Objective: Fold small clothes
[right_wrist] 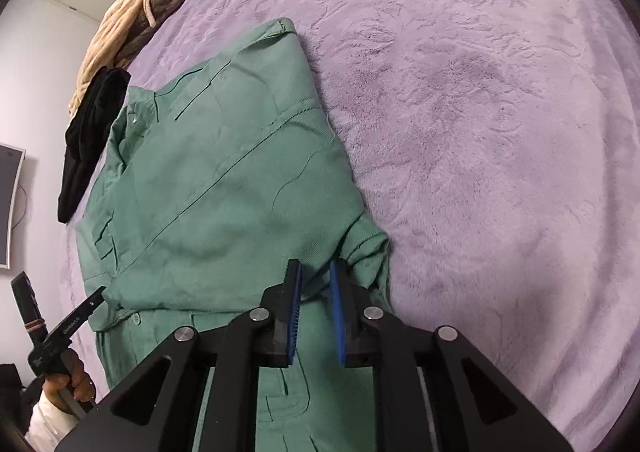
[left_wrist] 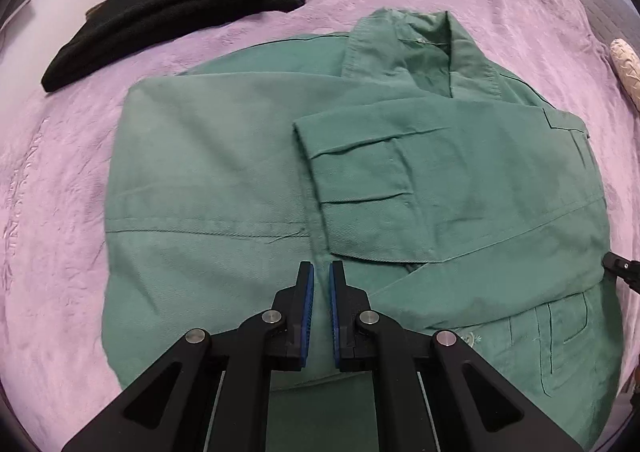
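Green shirt (left_wrist: 248, 156) lies flat mid-bed on lilac blanket (left_wrist: 52, 180), collar far, sleeve folded across chest, cuff near middle; chest pocket and button show near hem. Fabric lightly creased.

Left gripper (left_wrist: 321, 272) above shirt's near part, fingers narrowly apart, pinching nothing.

Right gripper (right_wrist: 316, 272) at shirt's right edge, fingers part-spread over bunched fold; grip unclear.

Black garment (left_wrist: 176, 8) far left, apart from shirt.

Green shirt (left_wrist: 240, 156): matt woven twill cloth, stitched seams. Bedspread (right_wrist: 480, 112): lilac plush, embossed nap. Black garment (left_wrist: 180, 8): fuzzy knit. Left gripper (left_wrist: 321, 272): matt black plastic, ribbed blue pads, bright metal pins.
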The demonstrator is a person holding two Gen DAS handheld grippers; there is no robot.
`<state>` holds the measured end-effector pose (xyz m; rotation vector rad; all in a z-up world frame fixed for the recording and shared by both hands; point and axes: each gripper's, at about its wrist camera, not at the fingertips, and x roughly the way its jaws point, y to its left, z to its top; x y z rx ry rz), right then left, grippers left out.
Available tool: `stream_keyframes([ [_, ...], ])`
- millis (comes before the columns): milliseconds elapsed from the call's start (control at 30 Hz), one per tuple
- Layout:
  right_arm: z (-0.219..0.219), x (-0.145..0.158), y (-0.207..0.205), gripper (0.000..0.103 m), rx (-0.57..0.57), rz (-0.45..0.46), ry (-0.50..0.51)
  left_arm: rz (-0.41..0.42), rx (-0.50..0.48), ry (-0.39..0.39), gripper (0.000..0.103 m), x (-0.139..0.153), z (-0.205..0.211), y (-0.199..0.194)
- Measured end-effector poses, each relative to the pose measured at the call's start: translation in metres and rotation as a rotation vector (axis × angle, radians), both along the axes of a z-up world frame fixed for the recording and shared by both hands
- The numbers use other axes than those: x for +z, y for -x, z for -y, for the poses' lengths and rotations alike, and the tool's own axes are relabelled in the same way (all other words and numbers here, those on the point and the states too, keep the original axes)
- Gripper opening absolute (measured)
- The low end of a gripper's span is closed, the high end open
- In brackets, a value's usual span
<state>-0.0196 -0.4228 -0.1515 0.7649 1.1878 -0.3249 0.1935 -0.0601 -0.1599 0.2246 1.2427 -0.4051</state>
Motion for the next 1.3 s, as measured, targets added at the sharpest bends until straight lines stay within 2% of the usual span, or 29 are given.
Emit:
stream_keyframes([
  [33, -0.002, 0.002, 0.005, 0.041, 0.001, -0.001, -0.004, -0.015, 0.015, 0.006, 0.009, 0.001, -0.006, 0.000],
  [100, -0.010, 0.007, 0.011, 0.047, 0.005, -0.005, -0.008, -0.033, 0.034, 0.005, 0.009, 0.004, -0.014, 0.005],
  [300, -0.024, 0.013, 0.022, 0.047, -0.003, -0.027, -0.036, -0.053, 0.024, -0.043, 0.009, 0.008, -0.025, 0.028],
  [400, -0.031, 0.015, 0.026, 0.054, -0.010, -0.035, -0.044, -0.068, 0.025, -0.044, 0.009, 0.010, -0.030, 0.039],
  [567, -0.040, 0.013, 0.032, 0.054, -0.012, -0.060, -0.061, -0.076, 0.020, -0.048, 0.009, 0.017, -0.030, 0.050],
  [767, -0.048, 0.015, 0.034, 0.059, -0.011, -0.064, -0.072, -0.089, 0.013, -0.043, 0.009, 0.022, -0.029, 0.058],
  [933, -0.054, 0.016, 0.032, 0.065, -0.002, -0.063, -0.075, -0.094, 0.003, -0.055, 0.009, 0.022, -0.027, 0.062],
  [1133, -0.058, 0.012, 0.023, 0.065, 0.005, -0.058, -0.091, -0.109, 0.020, -0.057, 0.009, 0.019, -0.029, 0.062],
  [1300, -0.072, 0.008, 0.005, 0.065, 0.035, -0.037, -0.141, -0.124, 0.052, -0.054, 0.009, 0.013, -0.033, 0.060],
])
